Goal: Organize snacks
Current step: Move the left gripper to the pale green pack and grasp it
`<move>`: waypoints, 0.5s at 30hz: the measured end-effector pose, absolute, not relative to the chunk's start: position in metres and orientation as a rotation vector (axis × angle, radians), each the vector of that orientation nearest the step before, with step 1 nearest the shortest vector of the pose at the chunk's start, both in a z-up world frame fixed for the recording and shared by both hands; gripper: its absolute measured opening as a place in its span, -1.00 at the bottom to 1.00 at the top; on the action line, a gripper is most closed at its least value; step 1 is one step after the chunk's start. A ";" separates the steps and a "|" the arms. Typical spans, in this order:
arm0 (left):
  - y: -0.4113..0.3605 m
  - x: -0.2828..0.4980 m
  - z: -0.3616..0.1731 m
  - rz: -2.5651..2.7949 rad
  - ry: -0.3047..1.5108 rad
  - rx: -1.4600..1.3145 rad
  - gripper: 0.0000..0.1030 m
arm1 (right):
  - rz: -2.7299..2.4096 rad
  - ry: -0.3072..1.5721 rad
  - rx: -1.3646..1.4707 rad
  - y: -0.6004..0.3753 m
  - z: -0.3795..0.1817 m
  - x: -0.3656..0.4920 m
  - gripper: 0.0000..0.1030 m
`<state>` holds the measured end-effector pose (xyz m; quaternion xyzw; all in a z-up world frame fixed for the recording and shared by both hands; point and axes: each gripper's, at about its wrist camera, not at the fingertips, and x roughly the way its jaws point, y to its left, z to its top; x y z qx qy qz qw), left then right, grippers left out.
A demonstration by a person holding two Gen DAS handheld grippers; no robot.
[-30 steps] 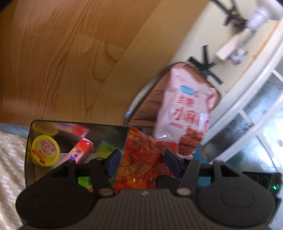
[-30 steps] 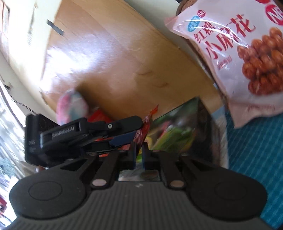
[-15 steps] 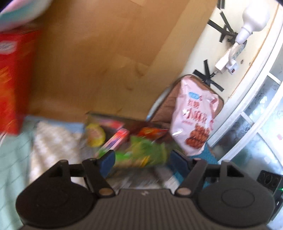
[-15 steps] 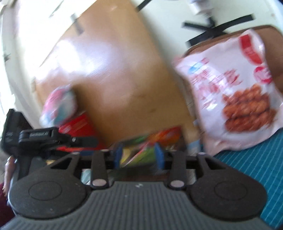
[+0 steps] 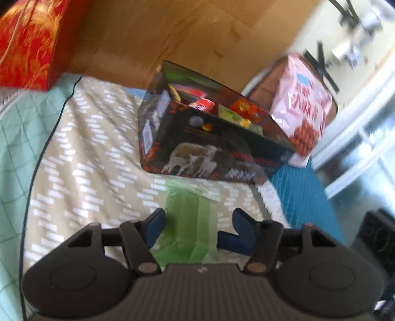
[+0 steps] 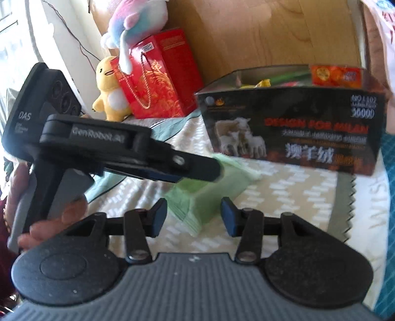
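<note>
A dark box [image 5: 209,150] printed with sheep stands on a beige patterned cloth and holds several colourful snack packets [image 5: 237,111]; it also shows in the right wrist view [image 6: 291,133]. A green packet [image 5: 190,222] lies on the cloth in front of the box, also seen in the right wrist view [image 6: 212,187]. My left gripper [image 5: 197,222] is open with its fingers on either side of the packet. My right gripper [image 6: 192,214] is open just short of the packet's near end. The left gripper's body [image 6: 128,153] crosses the right wrist view.
A pink snack bag [image 5: 301,103] leans upright right of the box. A red gift bag [image 6: 158,79], a yellow plush [image 6: 108,89] and a pastel plush [image 6: 133,22] stand at the left against a wooden panel [image 5: 172,37]. A teal mat [image 5: 301,192] lies to the right.
Both grippers have pulled back from over the box and dropped toward the cloth. The right gripper, shut on a red packet a second ago, is now open. The green packet now lies between them.
</note>
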<state>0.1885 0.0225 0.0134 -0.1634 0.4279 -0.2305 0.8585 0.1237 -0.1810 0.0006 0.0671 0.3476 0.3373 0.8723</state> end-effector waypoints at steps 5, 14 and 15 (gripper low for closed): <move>0.012 0.163 0.017 -0.569 0.901 -0.267 0.18 | 0.835 0.745 0.157 -0.166 0.006 0.084 -0.25; 0.046 0.100 0.030 -0.580 0.844 -0.303 0.27 | 0.818 0.732 0.233 -0.194 0.009 0.023 -0.23; 0.057 0.096 0.034 -0.567 0.832 -0.337 0.28 | 0.796 0.722 0.243 -0.204 0.010 0.018 -0.22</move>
